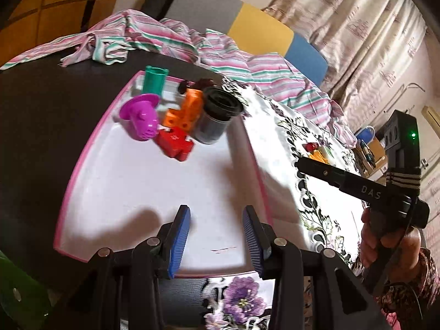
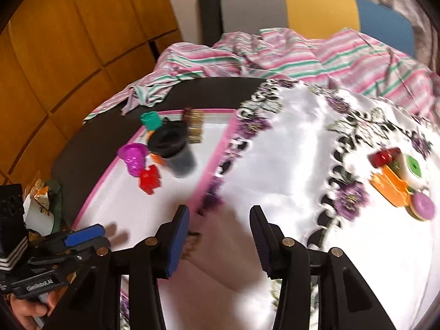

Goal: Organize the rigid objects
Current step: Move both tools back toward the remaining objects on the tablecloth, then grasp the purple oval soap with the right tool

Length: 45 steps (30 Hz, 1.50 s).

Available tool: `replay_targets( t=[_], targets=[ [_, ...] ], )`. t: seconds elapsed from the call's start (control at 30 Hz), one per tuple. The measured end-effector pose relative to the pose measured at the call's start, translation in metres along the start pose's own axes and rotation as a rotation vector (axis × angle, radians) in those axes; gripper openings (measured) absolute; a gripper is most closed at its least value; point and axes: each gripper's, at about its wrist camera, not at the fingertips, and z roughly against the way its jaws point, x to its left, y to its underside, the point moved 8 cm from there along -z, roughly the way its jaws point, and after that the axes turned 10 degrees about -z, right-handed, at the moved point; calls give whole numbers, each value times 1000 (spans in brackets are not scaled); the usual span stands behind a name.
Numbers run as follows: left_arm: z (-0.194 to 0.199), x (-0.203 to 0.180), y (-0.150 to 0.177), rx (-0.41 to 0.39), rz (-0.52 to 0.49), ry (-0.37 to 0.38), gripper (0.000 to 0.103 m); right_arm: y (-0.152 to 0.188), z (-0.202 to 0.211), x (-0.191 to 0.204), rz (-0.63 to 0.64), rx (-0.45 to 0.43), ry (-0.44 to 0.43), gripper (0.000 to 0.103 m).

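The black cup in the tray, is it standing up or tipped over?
Upright. The black cup stands on its base in the pink-rimmed tray, its open mouth facing up.

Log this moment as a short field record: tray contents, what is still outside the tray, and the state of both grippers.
tray: white tray with pink rim on the dark table
in tray: green cup, purple toy, orange block, red block, black cup
outside tray: red, orange, green and purple toys on the floral cloth
left gripper: open, empty, over the tray
right gripper: open, empty, over the tray edge and cloth
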Motion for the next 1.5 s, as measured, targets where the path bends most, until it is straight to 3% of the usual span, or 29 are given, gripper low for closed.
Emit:
replay_targets(
  t=[0.4,0.63,0.83,1.0,1.17,1.27,1.5],
  targets=[
    [-19,-49,-4,41,-93,57,40,7,10,-61,-93,8,61,49],
    [-26,-80,-7,59,-158,86,40,-5,20,-104,-129,-2,154,50],
    [-27,-97,-3,67,-183,114,40,-39,38,-184,-222,-82,267,51],
    [-30,-105,1,80,-191,129,40,-53,44,-255,-339,-113,363,62],
    [-35,-112,3,95,-206,131,40,-59,40,-293,-390,-116,382,62],
    [-37,-114,4,100,-214,126,40,-60,37,-305,-453,-113,332,62],
    [-43,-122,9,115,-219,140,40,-55,22,-287,-378,-40,281,65]
  ],
)
